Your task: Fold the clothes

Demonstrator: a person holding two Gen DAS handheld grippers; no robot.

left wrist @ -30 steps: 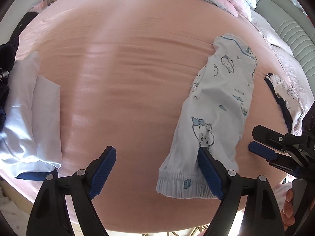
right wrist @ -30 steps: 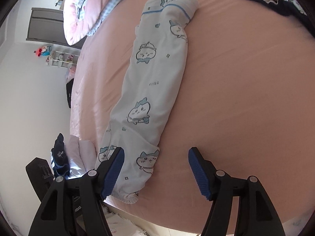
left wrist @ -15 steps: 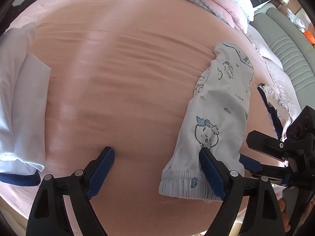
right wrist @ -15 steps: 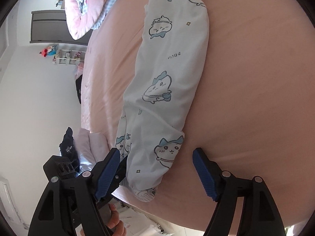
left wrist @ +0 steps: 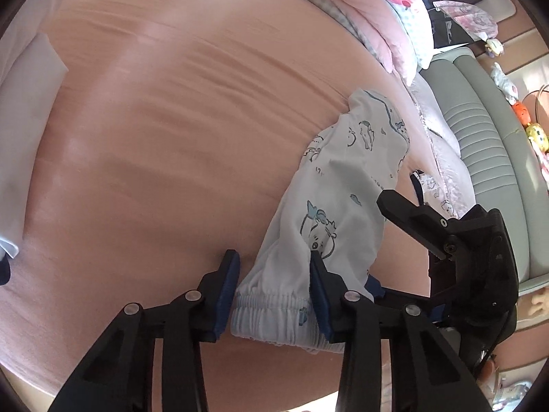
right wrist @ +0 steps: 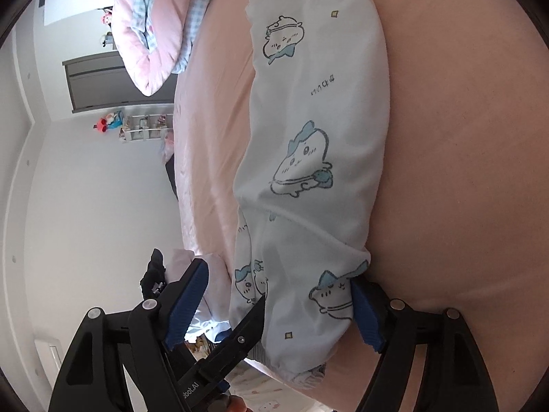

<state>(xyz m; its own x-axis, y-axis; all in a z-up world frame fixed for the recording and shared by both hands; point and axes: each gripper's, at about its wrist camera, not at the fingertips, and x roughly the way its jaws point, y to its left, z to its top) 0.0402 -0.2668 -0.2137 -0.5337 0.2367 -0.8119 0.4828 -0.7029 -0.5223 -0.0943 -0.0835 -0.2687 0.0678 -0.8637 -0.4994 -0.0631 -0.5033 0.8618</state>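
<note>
Only the left wrist view shows the folded white stack (left wrist: 31, 79) at the bed's (left wrist: 164, 144) far left; the right wrist view shows the wall and shelf. The pale cartoon-print pyjama trousers (right wrist: 308, 158) lie lengthwise, elastic hem at the near bed edge. Left gripper (left wrist: 274, 286) fingers are closing on that hem; right gripper (right wrist: 278, 304) fingers spread wide, straddling it. Bare pink sheet lies open leftward

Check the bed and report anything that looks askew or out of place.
The printed pajama pants lie as a long strip slanting across the pink sheet, elastic cuff bunched at the bed edge. Another printed garment lies crumpled beyond them. Otherwise nothing stands out: no spill or damage shows.
</note>
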